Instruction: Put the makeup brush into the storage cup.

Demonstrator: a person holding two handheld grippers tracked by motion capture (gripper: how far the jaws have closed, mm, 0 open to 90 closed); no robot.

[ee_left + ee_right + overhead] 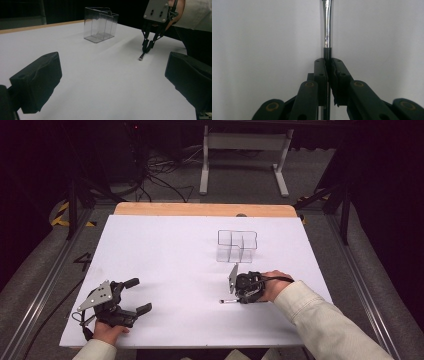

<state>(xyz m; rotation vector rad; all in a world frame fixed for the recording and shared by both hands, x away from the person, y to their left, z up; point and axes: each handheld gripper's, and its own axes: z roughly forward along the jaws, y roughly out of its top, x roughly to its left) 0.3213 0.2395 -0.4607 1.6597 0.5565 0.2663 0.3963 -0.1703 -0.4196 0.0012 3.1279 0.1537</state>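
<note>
A white table (170,270) has a clear box (236,245) standing on it, toward the far side and a little to the right. The box has walls inside that split it into parts.

The right gripper (239,296) sits just in front of the box, near it but not touching. Its jaws are squeezed tight on a thin brush (326,30) — black where the jaws pinch it, then shiny silver. In the left gripper view the right gripper (147,47) points down, and the brush (141,57) tip is low at the table; I cannot tell if it touches.

The left gripper (139,296) rests at the near left, well apart from the box. Its jaws are wide open — nothing is between them.
</note>
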